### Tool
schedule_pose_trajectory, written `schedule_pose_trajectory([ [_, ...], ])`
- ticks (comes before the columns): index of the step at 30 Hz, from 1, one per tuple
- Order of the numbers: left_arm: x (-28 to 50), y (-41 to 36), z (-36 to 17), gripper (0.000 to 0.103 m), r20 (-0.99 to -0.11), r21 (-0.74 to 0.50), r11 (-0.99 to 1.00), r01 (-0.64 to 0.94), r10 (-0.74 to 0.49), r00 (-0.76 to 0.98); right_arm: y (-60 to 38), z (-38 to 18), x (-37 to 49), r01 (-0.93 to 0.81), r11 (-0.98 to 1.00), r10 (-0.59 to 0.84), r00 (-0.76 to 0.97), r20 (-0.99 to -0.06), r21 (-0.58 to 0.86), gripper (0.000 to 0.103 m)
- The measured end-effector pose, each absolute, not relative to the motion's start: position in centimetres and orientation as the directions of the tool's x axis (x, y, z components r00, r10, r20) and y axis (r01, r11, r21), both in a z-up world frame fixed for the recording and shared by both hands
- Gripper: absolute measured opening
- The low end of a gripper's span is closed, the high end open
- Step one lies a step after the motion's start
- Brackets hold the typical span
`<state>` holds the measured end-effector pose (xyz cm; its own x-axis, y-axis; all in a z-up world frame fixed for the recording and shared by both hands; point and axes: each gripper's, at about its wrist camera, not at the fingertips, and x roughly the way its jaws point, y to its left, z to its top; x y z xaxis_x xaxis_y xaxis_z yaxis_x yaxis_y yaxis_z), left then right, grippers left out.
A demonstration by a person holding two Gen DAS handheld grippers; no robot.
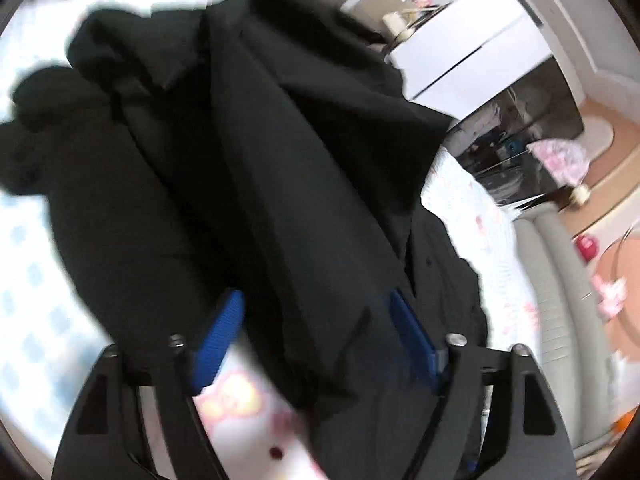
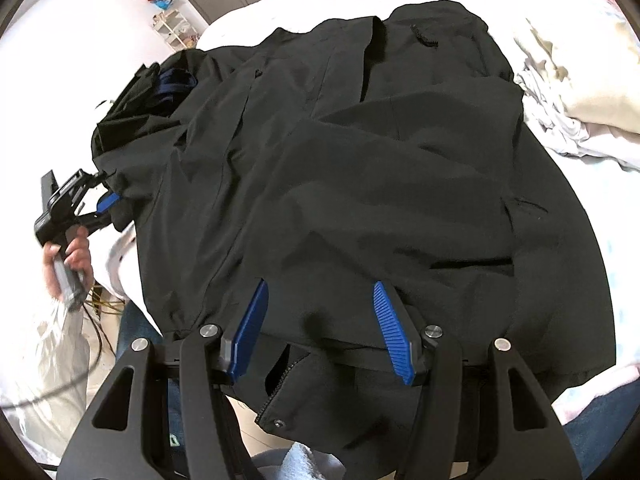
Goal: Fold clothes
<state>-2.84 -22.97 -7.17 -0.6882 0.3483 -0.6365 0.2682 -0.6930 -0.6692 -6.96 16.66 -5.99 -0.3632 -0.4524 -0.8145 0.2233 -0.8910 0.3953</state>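
A black jacket (image 2: pixel 360 168) lies spread on the bed and fills both views; it also shows in the left wrist view (image 1: pixel 248 152). My right gripper (image 2: pixel 320 304) is open, its blue fingers (image 2: pixel 390 328) wide apart over the jacket's near hem, where a zipper end and a snap show. My left gripper (image 1: pixel 316 312) is open, blue fingers (image 1: pixel 222 328) apart with jacket cloth lying between them. In the right wrist view the left gripper (image 2: pixel 106 202) sits at the jacket's left edge, held by a hand.
The bed sheet (image 1: pixel 480 240) is white with pink prints. A pile of cream and white laundry (image 2: pixel 572 80) lies at the jacket's right. A white cabinet (image 1: pixel 460 52) and dark glass unit (image 1: pixel 520 136) stand beyond the bed. Cables (image 2: pixel 100 320) hang at the left.
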Motion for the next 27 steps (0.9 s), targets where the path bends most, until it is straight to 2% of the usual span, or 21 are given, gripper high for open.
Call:
schedule_pose_trajectory([
  [1,-3.7,-23.0,-7.0,0.063,-0.646,-0.662,-0.698,0.274,0.345,-0.681,16.9,-5.9,-7.1,0.219,-0.891,-0.453,-0.367,-0.812,0.398,0.057],
  [2,-4.3,-22.3,-6.4,0.025,-0.666,-0.618,-0.738,0.270,0.310,-0.678,17.1,-5.8,-7.2,0.211,-0.893,-0.449,-0.369,-0.813,0.397,0.057],
  [4,-4.6,-19.0,-3.2,0.005,-0.681,-0.472,-0.854,0.220,0.195,-0.706,17.5,-5.8,-7.2,0.196,-0.896,-0.443,-0.372,-0.815,0.398,0.057],
  [5,-4.1,-16.7,-0.9,0.005,-0.652,-0.398,-0.903,0.160,0.156,-0.742,17.8,-5.7,-7.1,0.192,-0.896,-0.444,-0.377,-0.813,0.400,0.057],
  [7,-3.0,-12.2,2.4,0.005,-0.597,-0.307,-0.951,0.032,0.167,-0.785,18.2,-5.4,-7.0,0.188,-0.896,-0.444,-0.388,-0.808,0.402,0.057],
  [10,-1.6,-4.0,5.0,0.005,-0.596,-0.187,-0.958,-0.215,0.285,-0.751,19.1,-4.8,-7.2,0.177,-0.896,-0.443,-0.408,-0.798,0.407,0.057],
  [12,-1.0,1.4,3.4,0.006,-0.667,-0.157,-0.919,-0.362,0.369,-0.647,19.5,-4.5,-7.5,0.173,-0.895,-0.444,-0.420,-0.791,0.410,0.057],
  [13,-1.1,4.1,1.3,0.011,-0.726,-0.145,-0.896,-0.420,0.385,-0.570,19.5,-4.4,-7.6,0.172,-0.893,-0.447,-0.422,-0.789,0.415,0.057],
  [14,-1.1,6.3,-0.8,0.025,-0.778,-0.141,-0.879,-0.456,0.383,-0.498,19.6,-4.5,-7.6,0.171,-0.893,-0.449,-0.423,-0.787,0.417,0.057],
  [15,-1.1,7.3,-2.8,0.030,-0.823,-0.142,-0.880,-0.454,0.360,-0.440,19.6,-4.5,-7.6,0.170,-0.892,-0.450,-0.422,-0.787,0.419,0.057],
  [18,-0.5,9.3,-7.2,0.032,-0.896,-0.134,-0.882,-0.451,0.302,-0.325,19.9,-4.9,-7.6,0.161,-0.895,-0.445,-0.409,-0.796,0.417,0.057],
  [19,0.1,9.1,-7.5,0.034,-0.894,-0.136,-0.882,-0.452,0.305,-0.327,20.0,-4.9,-7.6,0.162,-0.894,-0.447,-0.408,-0.796,0.418,0.057],
  [22,1.2,6.1,-6.0,0.052,-0.838,-0.221,-0.888,-0.403,0.384,-0.388,20.2,-5.1,-7.7,0.164,-0.895,-0.445,-0.404,-0.799,0.415,0.057],
  [25,1.6,1.9,-4.6,0.053,-0.781,-0.300,-0.903,-0.306,0.417,-0.465,19.7,-5.4,-8.2,0.169,-0.889,-0.457,-0.390,-0.800,0.425,0.057],
  [27,1.6,-1.6,-5.0,0.053,-0.775,-0.299,-0.931,-0.211,0.366,-0.515,18.6,-5.1,-9.0,0.208,-0.879,-0.477,-0.385,-0.791,0.429,0.057],
])
